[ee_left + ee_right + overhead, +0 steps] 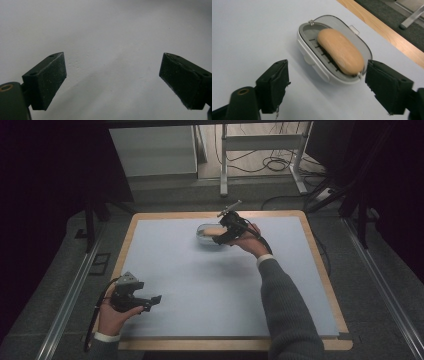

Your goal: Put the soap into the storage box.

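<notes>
Right gripper view is showing my right claw (325,85) spread, holding nothing, with the soap (340,50) lying in its open case (312,63); closing the lid (362,41) looks next. Left claw (112,80) is hanging spread, idle.

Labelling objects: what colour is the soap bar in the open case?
Orange-tan soap bar; clearest in the right gripper view.

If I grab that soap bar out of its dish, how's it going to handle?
The soap bar looks smooth and rounded, so it will probably slip between flat pads. It seems rigid. It rests loose on the ridged dish, so a push may slide it.
</notes>
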Motion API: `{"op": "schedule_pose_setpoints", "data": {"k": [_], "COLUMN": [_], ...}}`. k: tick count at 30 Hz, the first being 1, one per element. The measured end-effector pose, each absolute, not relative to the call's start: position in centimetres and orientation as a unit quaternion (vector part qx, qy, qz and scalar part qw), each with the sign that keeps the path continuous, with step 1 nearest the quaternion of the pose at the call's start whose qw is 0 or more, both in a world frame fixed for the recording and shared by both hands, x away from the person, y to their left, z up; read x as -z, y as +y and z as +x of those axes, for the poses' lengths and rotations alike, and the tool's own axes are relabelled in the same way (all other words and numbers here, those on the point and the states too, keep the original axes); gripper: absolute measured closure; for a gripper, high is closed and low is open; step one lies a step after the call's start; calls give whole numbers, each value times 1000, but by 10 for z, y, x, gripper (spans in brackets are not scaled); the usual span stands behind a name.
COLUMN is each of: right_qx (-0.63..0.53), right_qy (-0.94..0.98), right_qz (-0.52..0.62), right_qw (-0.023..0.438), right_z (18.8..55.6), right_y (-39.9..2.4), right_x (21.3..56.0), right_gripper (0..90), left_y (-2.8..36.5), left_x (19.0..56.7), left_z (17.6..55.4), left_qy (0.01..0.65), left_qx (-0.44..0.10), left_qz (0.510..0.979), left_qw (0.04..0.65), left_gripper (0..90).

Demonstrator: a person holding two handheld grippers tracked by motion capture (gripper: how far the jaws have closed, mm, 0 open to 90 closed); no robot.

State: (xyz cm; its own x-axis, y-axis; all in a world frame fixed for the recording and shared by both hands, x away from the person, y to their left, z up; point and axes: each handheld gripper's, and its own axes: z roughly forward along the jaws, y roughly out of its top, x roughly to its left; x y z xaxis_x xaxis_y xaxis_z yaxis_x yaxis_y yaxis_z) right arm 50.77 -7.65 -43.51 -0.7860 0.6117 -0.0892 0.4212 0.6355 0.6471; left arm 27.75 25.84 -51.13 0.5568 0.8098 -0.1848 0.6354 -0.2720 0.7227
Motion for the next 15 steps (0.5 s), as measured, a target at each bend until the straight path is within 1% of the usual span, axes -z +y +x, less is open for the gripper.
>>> {"op": "schedule_pose_setpoints", "data": {"k": [4, 15], "right_qx": [-329, -352], "right_qy": [879, 855], "right_qz": [308, 338], "right_qw": [157, 176], "right_z": [492, 433], "right_y": [-91, -142], "right_x": [436, 452], "right_gripper": [157, 151], "left_y": [259, 258], "left_x": [511, 511], "left_z": [277, 277], "left_qy": [458, 459], "left_qx": [-113, -116], "left_qz": [789, 789], "left_qw": [394, 393], "left_gripper": [74, 75]}}
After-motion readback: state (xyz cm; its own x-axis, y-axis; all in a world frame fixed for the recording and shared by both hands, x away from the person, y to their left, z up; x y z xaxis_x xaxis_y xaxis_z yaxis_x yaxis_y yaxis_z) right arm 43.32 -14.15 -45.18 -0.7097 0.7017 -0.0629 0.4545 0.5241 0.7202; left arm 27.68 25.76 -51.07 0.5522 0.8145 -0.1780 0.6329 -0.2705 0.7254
